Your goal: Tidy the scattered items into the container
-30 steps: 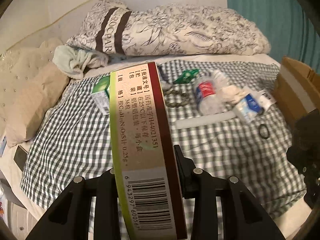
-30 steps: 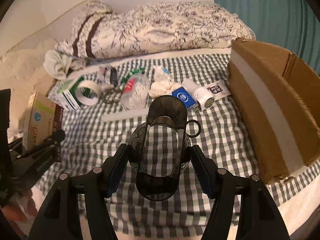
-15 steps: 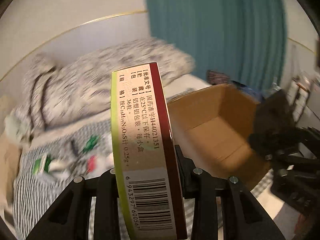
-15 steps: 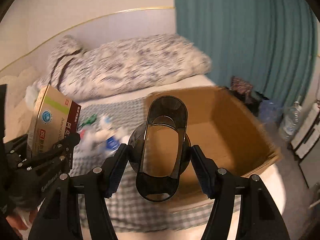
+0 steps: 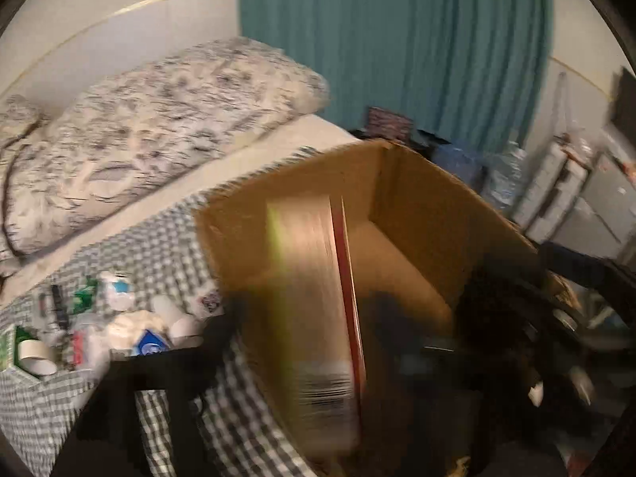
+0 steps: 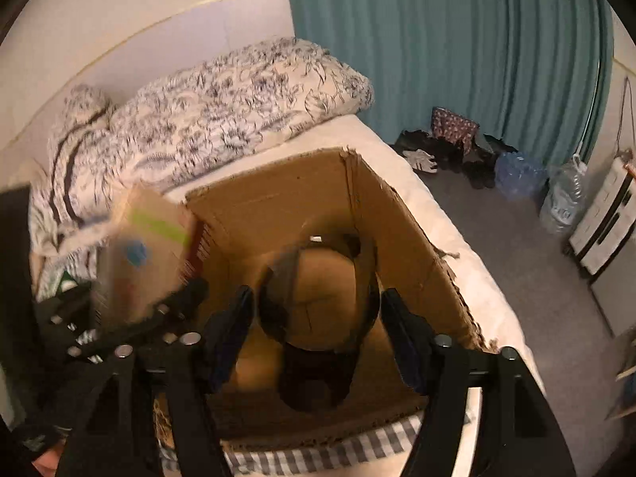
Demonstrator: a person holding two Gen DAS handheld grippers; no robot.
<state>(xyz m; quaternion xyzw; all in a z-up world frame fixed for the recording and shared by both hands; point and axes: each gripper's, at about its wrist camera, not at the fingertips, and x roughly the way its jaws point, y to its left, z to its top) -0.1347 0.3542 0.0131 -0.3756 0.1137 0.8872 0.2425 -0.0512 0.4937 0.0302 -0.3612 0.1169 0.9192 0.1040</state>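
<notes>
An open cardboard box (image 6: 401, 218) stands on the bed's right side; it also shows in the left wrist view (image 5: 421, 202). My right gripper (image 6: 318, 318) has its jaws apart, and a dark smoky plastic cup (image 6: 318, 298) is blurred between them over the box floor. A tan medicine box (image 5: 314, 310) with a barcode is blurred over the cardboard box; it also shows in the right wrist view (image 6: 139, 254), beside my left gripper (image 6: 175, 310). The left gripper's fingers are blurred and partly hidden.
Several small items lie on the checked sheet at left, among them a tape roll (image 5: 35, 353), a blue-white packet (image 5: 149, 344) and a small bottle (image 5: 85, 348). A patterned duvet (image 6: 222, 115) lies behind. Teal curtain (image 6: 457, 39), floor clutter and white drawers (image 6: 604, 230) stand right.
Both grippers moved over the cardboard box. The right jaws opened and the cup has slipped lower. The medicine box now blurs and tilts over the box.
</notes>
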